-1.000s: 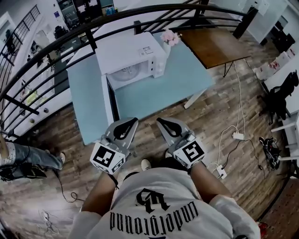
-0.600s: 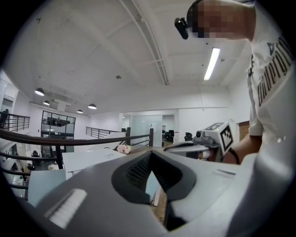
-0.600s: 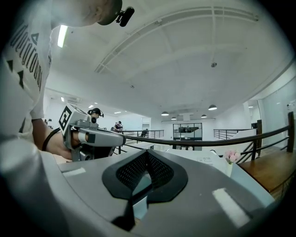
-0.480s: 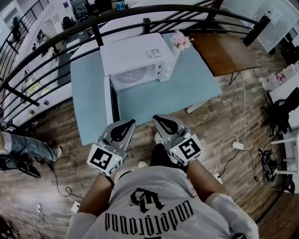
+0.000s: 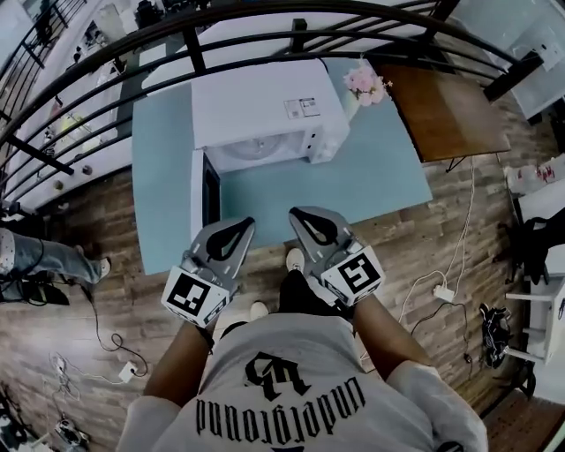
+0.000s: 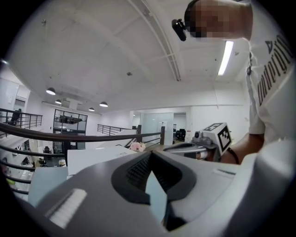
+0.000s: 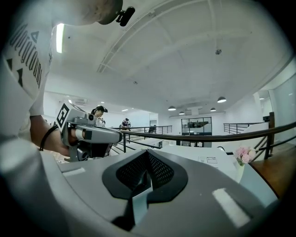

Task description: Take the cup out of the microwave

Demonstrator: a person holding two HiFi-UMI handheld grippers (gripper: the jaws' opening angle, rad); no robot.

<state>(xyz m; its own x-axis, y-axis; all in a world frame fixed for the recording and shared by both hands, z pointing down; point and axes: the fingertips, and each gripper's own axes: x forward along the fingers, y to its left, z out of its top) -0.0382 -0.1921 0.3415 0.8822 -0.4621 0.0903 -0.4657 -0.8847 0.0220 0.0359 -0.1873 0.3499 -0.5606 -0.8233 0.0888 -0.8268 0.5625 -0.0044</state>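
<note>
My left gripper (image 5: 240, 228) and right gripper (image 5: 298, 214) hang side by side at the near edge of the pale blue desk (image 5: 362, 177), both pointing level toward the white microwave (image 5: 265, 106) at its far side. Each gripper's own view shows its fingers pressed together with nothing between them. The microwave door (image 5: 203, 190) stands swung open on the left, edge-on to me, and part of the glass turntable (image 5: 256, 150) shows in the cavity. I cannot make out the cup in any view. A vase of pink flowers (image 5: 365, 81) stands just right of the microwave, and a dark railing (image 5: 265, 13) runs along the far side.
</note>
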